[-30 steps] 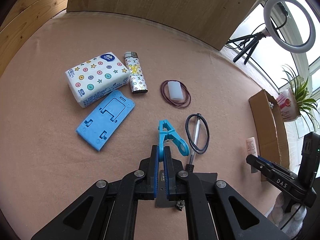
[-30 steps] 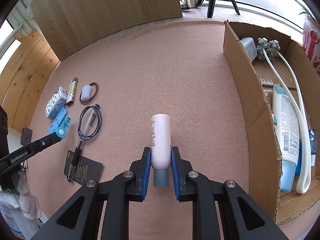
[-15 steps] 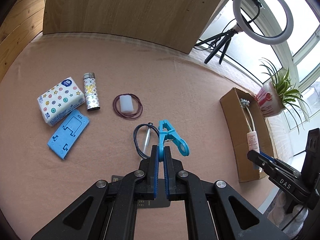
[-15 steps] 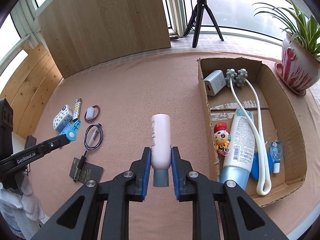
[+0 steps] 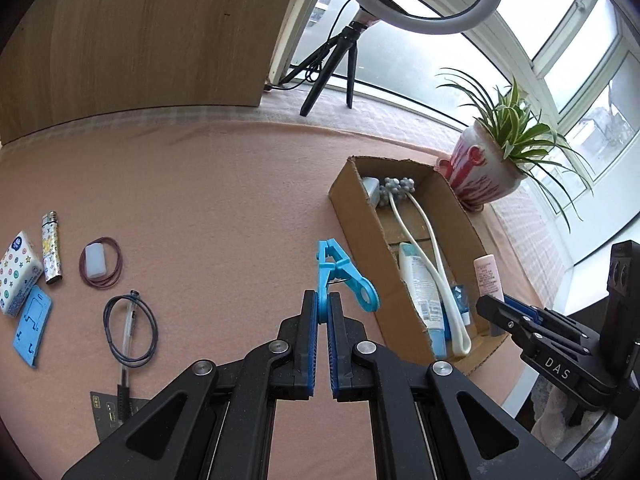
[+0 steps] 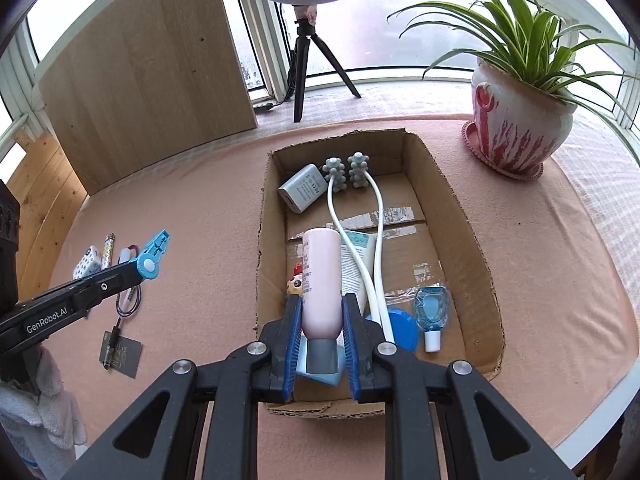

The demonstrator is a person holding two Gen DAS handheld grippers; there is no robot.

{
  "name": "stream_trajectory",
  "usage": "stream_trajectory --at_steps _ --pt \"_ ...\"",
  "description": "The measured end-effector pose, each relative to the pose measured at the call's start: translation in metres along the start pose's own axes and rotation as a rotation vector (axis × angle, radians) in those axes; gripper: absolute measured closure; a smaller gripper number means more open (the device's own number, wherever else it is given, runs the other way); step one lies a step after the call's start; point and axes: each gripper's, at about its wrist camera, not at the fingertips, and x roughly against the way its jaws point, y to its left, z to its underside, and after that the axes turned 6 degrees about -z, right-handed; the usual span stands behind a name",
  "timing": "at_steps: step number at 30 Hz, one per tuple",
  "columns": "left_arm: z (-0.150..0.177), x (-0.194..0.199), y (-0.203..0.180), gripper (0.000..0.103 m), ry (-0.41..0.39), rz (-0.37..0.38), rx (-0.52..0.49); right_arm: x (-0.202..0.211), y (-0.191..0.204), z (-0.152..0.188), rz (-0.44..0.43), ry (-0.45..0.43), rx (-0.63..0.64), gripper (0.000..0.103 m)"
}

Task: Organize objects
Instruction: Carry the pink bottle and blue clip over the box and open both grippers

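My left gripper (image 5: pixel 323 303) is shut on a blue plastic clip (image 5: pixel 340 276), held above the pink cloth just left of the cardboard box (image 5: pixel 356 216). My right gripper (image 6: pixel 322 308) is shut on a pink bottle (image 6: pixel 321 280) with a grey cap, hanging over the near end of the same box (image 6: pixel 472 240). In the right wrist view the left gripper (image 6: pixel 136 272) with the clip (image 6: pixel 154 252) shows at the left. In the left wrist view the right gripper (image 5: pixel 506 306) and the bottle (image 5: pixel 488 276) show at the right.
Inside the box lie a white charger (image 6: pixel 302 192), a white cord with grey knobs (image 6: pixel 376 240), a lotion tube (image 6: pixel 358 264), a small blue bottle (image 6: pixel 432 310) and a toy (image 6: pixel 296 282). Tissue pack (image 5: pixel 16 272), lighter (image 5: pixel 51 248), rubber band (image 5: pixel 100 262), pen (image 5: pixel 128 332), blue stand (image 5: pixel 34 330) lie left. A potted plant (image 6: pixel 520 120) and tripod (image 6: pixel 304 64) stand behind.
Both grippers rose and swung right toward the box. The clip came off the cloth beside the pen. The pink bottle went from left of the box to above its near end.
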Motion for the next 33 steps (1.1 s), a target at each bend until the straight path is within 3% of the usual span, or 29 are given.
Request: stream_trajectory --at_steps 8,15,30,31,33 --pt "-0.01 -0.03 -0.067 0.099 0.005 0.006 -0.085 0.004 -0.031 0.0 0.019 -0.009 -0.011 0.085" --pt "-0.018 -0.049 -0.103 0.099 0.0 -0.019 -0.132 0.003 -0.047 -0.003 0.015 -0.009 -0.016 0.085" --pt "-0.024 -0.062 -0.124 0.099 0.0 -0.047 -0.16 0.0 -0.058 -0.005 0.025 -0.008 -0.024 0.085" --pt "-0.025 -0.062 -0.122 0.098 -0.001 -0.049 -0.149 0.0 -0.059 -0.005 0.028 -0.011 -0.029 0.085" --pt "-0.027 -0.064 -0.118 0.081 0.027 -0.043 -0.131 0.002 -0.061 -0.006 0.034 -0.028 -0.044 0.082"
